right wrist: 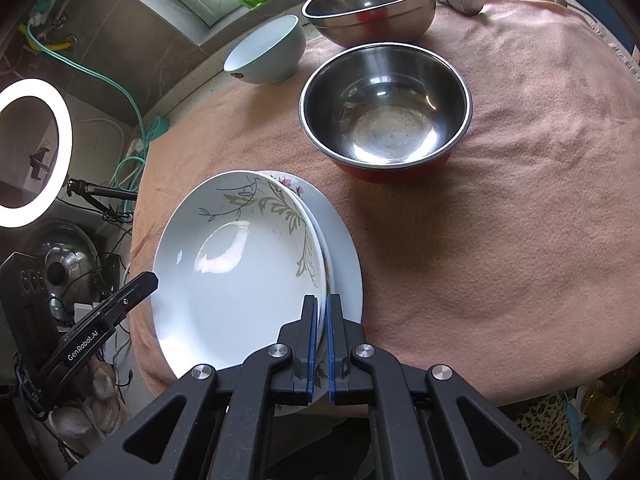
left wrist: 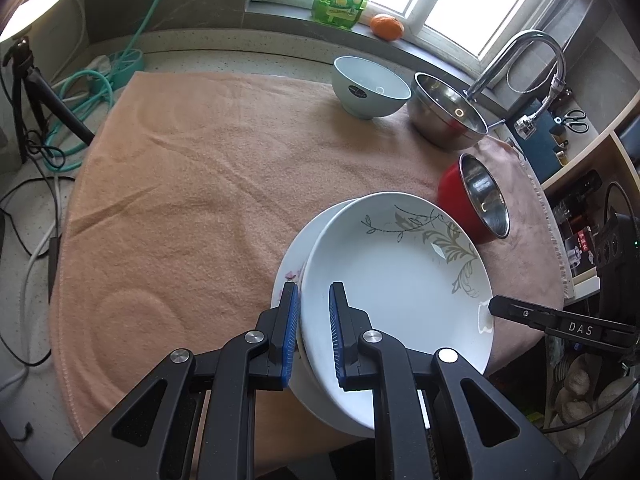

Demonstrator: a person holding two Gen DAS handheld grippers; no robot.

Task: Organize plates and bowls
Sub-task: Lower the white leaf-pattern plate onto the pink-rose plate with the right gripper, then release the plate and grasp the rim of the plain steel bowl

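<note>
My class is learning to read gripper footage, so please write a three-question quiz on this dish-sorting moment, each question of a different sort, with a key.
1. True or false: the red bowl with the steel lining stands nested inside the plain steel bowl.
2. Which item does the left gripper clamp? A) the pale blue bowl B) the leaf-patterned plate C) the orange
3. Fill in: the right gripper grips the stack of plates at its ____.

Key: 1. false, they stand apart on the towel; 2. B; 3. rim.
</note>
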